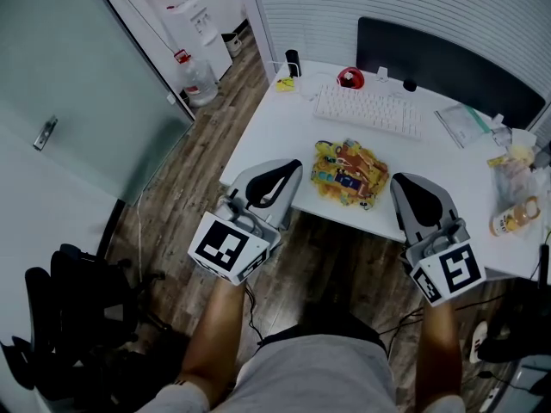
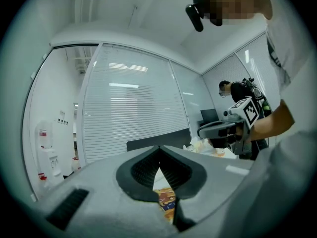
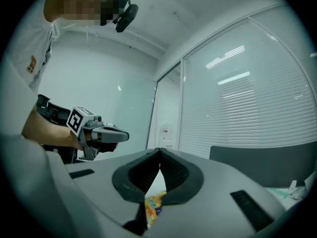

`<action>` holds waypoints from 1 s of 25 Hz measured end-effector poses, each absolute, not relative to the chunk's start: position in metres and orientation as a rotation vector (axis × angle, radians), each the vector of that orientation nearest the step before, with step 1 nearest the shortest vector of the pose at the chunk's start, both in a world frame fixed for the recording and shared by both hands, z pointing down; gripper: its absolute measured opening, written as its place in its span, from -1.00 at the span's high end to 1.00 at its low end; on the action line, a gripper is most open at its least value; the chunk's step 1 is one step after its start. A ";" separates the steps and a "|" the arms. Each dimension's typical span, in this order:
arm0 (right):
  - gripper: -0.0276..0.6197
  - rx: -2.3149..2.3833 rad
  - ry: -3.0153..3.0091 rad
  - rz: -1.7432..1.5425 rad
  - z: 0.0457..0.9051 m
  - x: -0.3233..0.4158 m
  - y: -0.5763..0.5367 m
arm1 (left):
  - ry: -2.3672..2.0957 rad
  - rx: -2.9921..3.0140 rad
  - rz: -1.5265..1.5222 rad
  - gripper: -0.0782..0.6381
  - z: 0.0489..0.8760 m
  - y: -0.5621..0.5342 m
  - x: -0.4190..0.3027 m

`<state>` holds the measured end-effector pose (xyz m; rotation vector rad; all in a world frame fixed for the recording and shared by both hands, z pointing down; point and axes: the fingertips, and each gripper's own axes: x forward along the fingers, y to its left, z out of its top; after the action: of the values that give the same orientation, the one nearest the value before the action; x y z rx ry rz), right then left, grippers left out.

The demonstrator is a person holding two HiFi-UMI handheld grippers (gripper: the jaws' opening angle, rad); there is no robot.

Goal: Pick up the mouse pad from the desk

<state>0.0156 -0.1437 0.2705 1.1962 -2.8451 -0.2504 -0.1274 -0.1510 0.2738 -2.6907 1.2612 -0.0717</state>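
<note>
The mouse pad (image 1: 349, 175) is a colourful yellow and orange printed mat lying near the front edge of the white desk (image 1: 274, 132). My left gripper (image 1: 291, 172) hovers at the desk's front edge, just left of the pad, its jaws shut with nothing held. My right gripper (image 1: 403, 186) sits just right of the pad, also shut and empty. In the left gripper view the closed tips of the left gripper (image 2: 159, 150) meet above a sliver of the mouse pad (image 2: 167, 202). The right gripper view shows the right gripper (image 3: 159, 152) the same way, above the mouse pad (image 3: 151, 205).
A white keyboard (image 1: 368, 110) lies behind the pad, with a red object (image 1: 349, 78) and a dark panel (image 1: 448, 63) beyond. A bottle (image 1: 514, 218) and plastic bags (image 1: 510, 166) crowd the right end. A water dispenser (image 1: 191, 20) and black chair (image 1: 77, 317) stand left.
</note>
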 end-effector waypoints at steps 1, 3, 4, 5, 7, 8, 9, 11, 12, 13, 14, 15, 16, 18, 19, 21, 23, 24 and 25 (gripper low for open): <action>0.88 1.191 -2.843 -0.248 0.272 0.017 -0.149 | 1.260 -2.687 -0.075 0.74 0.275 -0.156 -0.125; 0.88 1.179 -2.837 -0.243 0.276 0.021 -0.159 | 1.260 -2.686 -0.087 0.74 0.278 -0.167 -0.120; 0.88 1.171 -2.834 -0.242 0.277 0.022 -0.164 | 1.262 -2.687 -0.093 0.74 0.280 -0.173 -0.118; 0.88 1.163 -2.832 -0.240 0.279 0.024 -0.170 | 1.266 -2.689 -0.098 0.74 0.281 -0.178 -0.115; 0.88 1.143 -2.826 -0.236 0.284 0.026 -0.180 | 1.276 -2.691 -0.107 0.74 0.285 -0.188 -0.111; 0.88 1.133 -2.822 -0.233 0.286 0.026 -0.184 | 1.281 -2.692 -0.112 0.74 0.287 -0.192 -0.110; 0.88 1.123 -2.816 -0.230 0.289 0.027 -0.188 | 1.285 -2.694 -0.120 0.74 0.289 -0.196 -0.109; 0.88 1.108 -2.801 -0.219 0.294 0.029 -0.197 | 1.283 -2.699 -0.144 0.74 0.294 -0.205 -0.105; 0.88 1.103 -2.794 -0.211 0.297 0.030 -0.202 | 1.281 -2.703 -0.158 0.74 0.297 -0.209 -0.103; 0.88 1.100 -2.788 -0.201 0.300 0.032 -0.206 | 1.282 -2.707 -0.173 0.74 0.301 -0.213 -0.101; 0.88 1.097 -2.783 -0.190 0.304 0.034 -0.210 | 1.287 -2.711 -0.188 0.74 0.304 -0.217 -0.099; 0.88 1.093 -2.779 -0.180 0.307 0.036 -0.214 | 1.292 -2.715 -0.202 0.74 0.308 -0.221 -0.097; 0.88 1.088 -2.776 -0.170 0.310 0.038 -0.218 | 1.298 -2.719 -0.217 0.74 0.312 -0.224 -0.095; 0.88 1.074 -2.773 -0.153 0.316 0.042 -0.223 | 1.308 -2.726 -0.245 0.74 0.321 -0.231 -0.091; 0.88 1.066 -2.771 -0.145 0.319 0.044 -0.226 | 1.312 -2.728 -0.258 0.74 0.324 -0.233 -0.089; 0.87 1.055 -2.768 -0.129 0.325 0.047 -0.232 | 1.319 -2.732 -0.283 0.74 0.332 -0.239 -0.085; 0.87 1.048 -2.759 -0.115 0.331 0.051 -0.238 | 1.325 -2.738 -0.304 0.74 0.339 -0.244 -0.081; 0.87 1.045 -2.753 -0.108 0.334 0.052 -0.240 | 1.327 -2.743 -0.315 0.74 0.343 -0.246 -0.079; 0.87 1.043 -2.747 -0.102 0.336 0.054 -0.242 | 1.328 -2.748 -0.326 0.74 0.346 -0.248 -0.078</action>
<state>0.0536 -0.2423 0.3360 1.0425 -2.7471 -0.1018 -0.0778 -0.2483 0.3462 -2.7482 1.3280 -0.3260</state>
